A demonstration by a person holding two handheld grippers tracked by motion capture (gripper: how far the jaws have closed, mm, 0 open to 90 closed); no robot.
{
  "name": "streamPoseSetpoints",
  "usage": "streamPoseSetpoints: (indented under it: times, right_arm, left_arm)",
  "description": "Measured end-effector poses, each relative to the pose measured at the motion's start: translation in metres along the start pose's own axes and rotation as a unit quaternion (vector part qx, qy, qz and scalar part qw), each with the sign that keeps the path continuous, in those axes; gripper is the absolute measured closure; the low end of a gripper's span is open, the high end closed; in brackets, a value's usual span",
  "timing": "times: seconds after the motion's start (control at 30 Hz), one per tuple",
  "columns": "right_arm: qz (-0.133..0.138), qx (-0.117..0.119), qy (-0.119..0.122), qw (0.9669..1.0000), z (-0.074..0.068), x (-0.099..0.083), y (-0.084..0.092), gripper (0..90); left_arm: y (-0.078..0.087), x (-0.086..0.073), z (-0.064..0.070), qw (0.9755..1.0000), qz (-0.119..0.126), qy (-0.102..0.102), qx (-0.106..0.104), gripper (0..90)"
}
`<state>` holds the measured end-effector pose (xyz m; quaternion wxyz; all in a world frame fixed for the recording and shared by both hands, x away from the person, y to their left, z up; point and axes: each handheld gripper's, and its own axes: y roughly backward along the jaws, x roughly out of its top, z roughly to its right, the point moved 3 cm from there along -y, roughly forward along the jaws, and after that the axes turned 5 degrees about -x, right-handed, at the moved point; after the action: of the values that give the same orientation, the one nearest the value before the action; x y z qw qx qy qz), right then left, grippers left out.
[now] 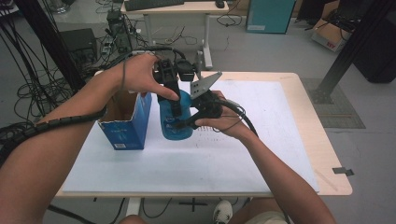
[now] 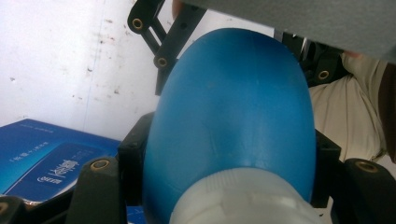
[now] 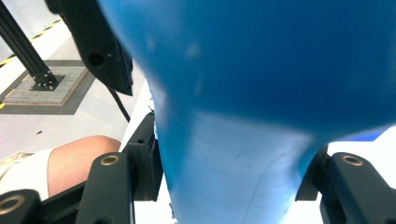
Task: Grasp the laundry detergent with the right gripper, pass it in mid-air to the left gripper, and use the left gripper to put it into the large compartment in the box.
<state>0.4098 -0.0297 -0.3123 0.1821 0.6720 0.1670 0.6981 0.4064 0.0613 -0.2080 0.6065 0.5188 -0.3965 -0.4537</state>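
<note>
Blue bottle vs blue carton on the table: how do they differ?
The blue bottle is rounded and smooth; the blue carton is a flat-sided box with printed text. The bottle is clamped by both the left gripper and the right gripper; the carton stands free to its left, untouched. The carton's top is open; the bottle ends in a whitish neck, as the left gripper view shows. Both are blue and upright on the white table sheet.

Even, soft indoor light falls across the high view, with faint shadows. Both gripper views are blurred up close, where the glossy blue plastic bottle (image 3: 261, 84) carries pale, smeared highlights.
</note>
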Motion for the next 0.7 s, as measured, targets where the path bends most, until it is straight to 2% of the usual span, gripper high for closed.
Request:
streamPoseSetpoints:
  times: [0.7]
  right_arm:
    - [-0.002, -0.001, -0.001, 1.0000, 0.0007, -0.0006, -0.0003, 41.6]
  left_arm:
    - [-0.0001, -0.0001, -0.0010, 1.0000, 0.002, 0.001, 0.001, 36.8]
